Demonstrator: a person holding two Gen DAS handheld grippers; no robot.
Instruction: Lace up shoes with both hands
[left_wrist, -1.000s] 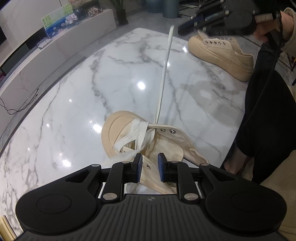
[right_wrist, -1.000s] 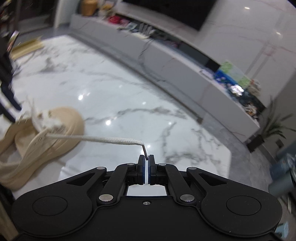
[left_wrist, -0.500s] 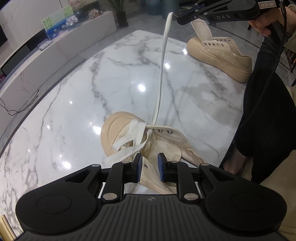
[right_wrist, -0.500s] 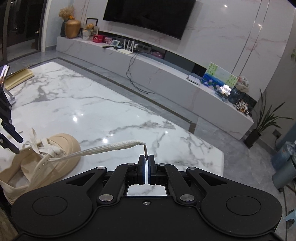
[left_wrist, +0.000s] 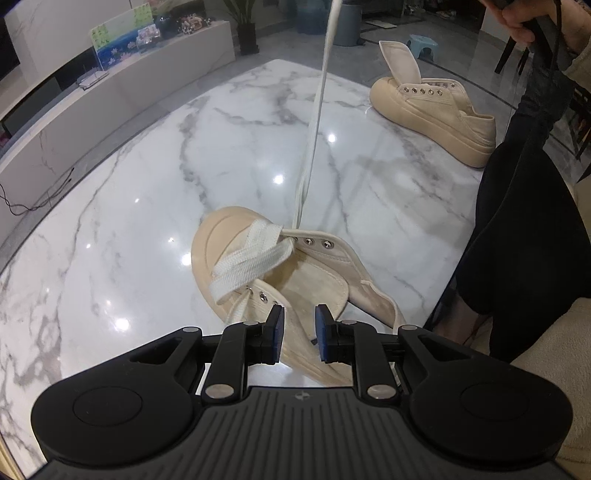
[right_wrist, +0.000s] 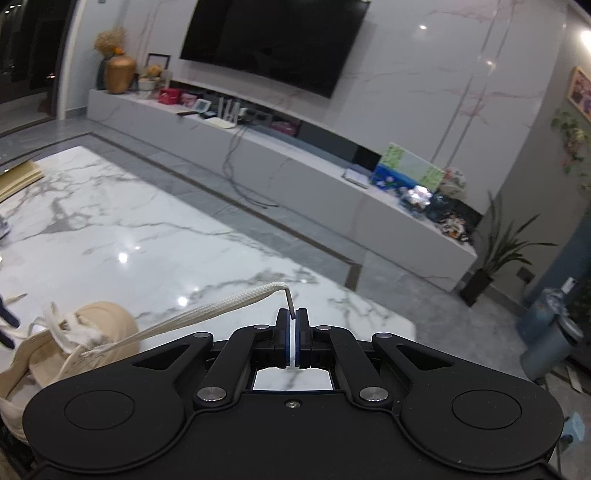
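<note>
A beige platform shoe lies on the white marble table, its lower eyelets laced with a white lace. My left gripper is open just above the shoe's near side, holding nothing. One lace end rises taut from the shoe's right eyelets and leaves the top of the left wrist view. In the right wrist view my right gripper is shut on the lace tip, with the lace stretching down left to the shoe.
A second beige shoe, unlaced with its tongue up, stands at the table's far right. A person's dark-clad legs sit by the right table edge. A low TV cabinet runs along the wall beyond the table.
My right gripper has risen and pulled the lace upward and tauter, leaving the left wrist view. The left gripper stays open over the shoe.
</note>
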